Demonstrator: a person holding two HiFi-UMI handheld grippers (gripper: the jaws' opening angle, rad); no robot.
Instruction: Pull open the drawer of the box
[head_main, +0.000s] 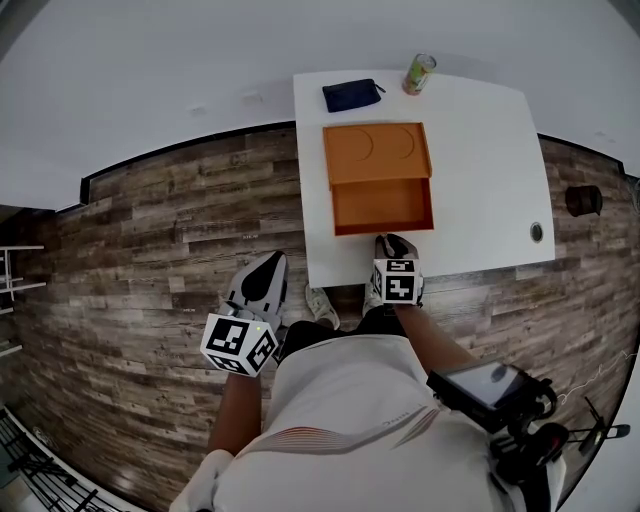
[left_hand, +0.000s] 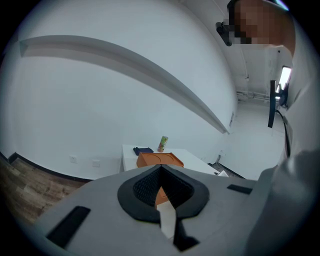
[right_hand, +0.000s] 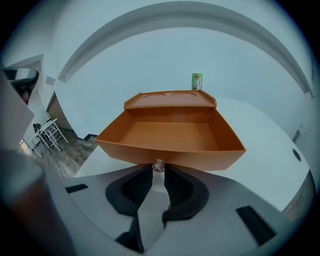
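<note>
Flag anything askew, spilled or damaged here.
Nothing stands out. The orange box sits square on the table, its empty drawer out straight, knob in the right gripper; the can stands upright.

I can't read a word or number anywhere. The green can (right_hand: 197, 81), far beyond the knob (right_hand: 158, 165) held between the right gripper's (head_main: 396, 243) fingertips and behind the orange box (head_main: 378, 152), has a printed label too small to make out. The cubes on it and on the left gripper (head_main: 268, 262) carry only black-and-white squares.
</note>
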